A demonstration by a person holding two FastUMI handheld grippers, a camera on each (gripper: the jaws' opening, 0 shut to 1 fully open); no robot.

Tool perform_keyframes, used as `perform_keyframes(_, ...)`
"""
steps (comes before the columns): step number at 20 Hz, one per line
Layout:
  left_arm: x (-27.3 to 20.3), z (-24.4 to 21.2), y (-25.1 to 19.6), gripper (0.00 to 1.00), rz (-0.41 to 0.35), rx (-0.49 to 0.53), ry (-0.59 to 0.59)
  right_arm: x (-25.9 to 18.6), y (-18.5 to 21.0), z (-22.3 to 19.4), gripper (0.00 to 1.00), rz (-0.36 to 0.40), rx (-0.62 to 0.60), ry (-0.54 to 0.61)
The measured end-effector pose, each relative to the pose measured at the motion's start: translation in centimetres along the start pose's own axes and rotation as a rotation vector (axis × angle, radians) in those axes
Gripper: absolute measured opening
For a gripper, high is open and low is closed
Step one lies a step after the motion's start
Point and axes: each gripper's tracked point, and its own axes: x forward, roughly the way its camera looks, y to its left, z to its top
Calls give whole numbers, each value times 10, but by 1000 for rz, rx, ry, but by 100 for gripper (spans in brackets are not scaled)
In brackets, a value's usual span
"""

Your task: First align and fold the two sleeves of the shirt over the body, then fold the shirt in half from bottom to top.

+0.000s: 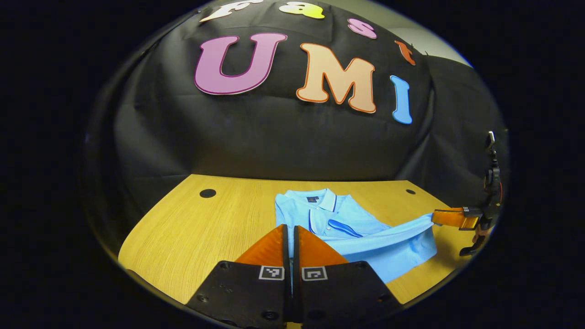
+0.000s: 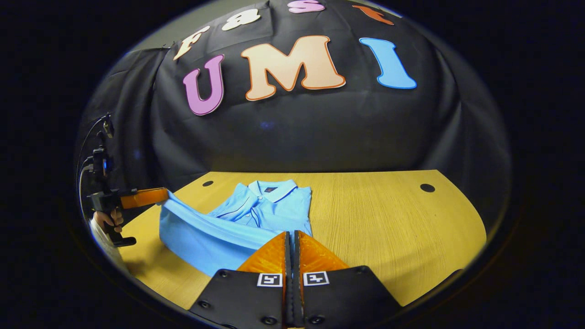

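1. The wooden table is seen spreading across the lower half of both views, with the blue shirt lying on it, collar toward twelve o'clock.
2. In the right gripper view the shirt sits left of centre; a band of its cloth is drawn taut toward nine o'clock, lifted off the table.
3. That band is held by the left gripper, clamped on the cloth's end, with a hand around its grip.
4. In the left gripper view the right gripper is likewise closed on the stretched cloth at three o'clock.
5. The final step is judged to be in hand: the hem is raised and stretched between both grippers.
6. Next, the hem must be carried evenly toward the collar at twelve o'clock.
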Motion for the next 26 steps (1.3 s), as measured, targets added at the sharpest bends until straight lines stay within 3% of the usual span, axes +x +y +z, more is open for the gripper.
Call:
perform_keyframes(8, 82, 10, 29, 0, 100, -4, 7, 96, -19, 31, 2, -65, 48, 15)
perform_keyframes(14, 146, 2, 49, 0, 175, 4, 35, 166, -39, 20, 2, -122, 88, 37)
perform_keyframes(18, 170, -6, 82, 0, 305, 132, 45, 194, -63, 6, 2, -203, 107, 48)
perform_keyframes(21, 171, -12, 83, 0, 292, 99, 55, 198, -63, -2, 2, -187, 148, 74)
perform_keyframes(23, 169, -15, 88, 0, 294, 102, 69, 202, -61, -12, 7, -167, 161, 101)
perform_keyframes(25, 167, -16, 83, 0, 276, 76, 74, 197, -58, -16, 19, -146, 172, 121)
perform_keyframes(26, 164, -17, 81, 7, 265, 61, 80, 195, -57, -17, 38, -142, 170, 128)
